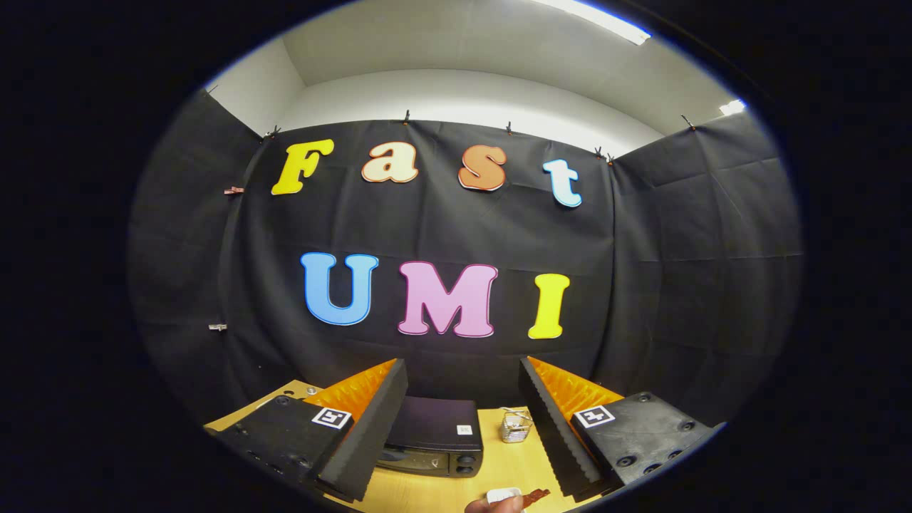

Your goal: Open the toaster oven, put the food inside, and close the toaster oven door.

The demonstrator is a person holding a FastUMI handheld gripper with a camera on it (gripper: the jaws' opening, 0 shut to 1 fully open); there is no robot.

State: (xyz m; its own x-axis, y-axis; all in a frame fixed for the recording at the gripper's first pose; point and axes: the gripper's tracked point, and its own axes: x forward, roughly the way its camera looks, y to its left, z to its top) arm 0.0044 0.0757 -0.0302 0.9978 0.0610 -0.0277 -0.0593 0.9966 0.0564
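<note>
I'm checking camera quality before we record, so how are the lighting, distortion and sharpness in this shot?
Gripper view: strong fisheye bending, the wooden table curving; bright ceiling strip light washes out above, while the black toaster oven sits dim with faint sheen on its door; open hand-held gripper and the wire rack look reasonably sharp; the food looks small and soft.

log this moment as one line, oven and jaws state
phase: start | gripper: jaws open, empty, held above table | oven: between the jaws, door shut | food: on plate, held by hand
</note>
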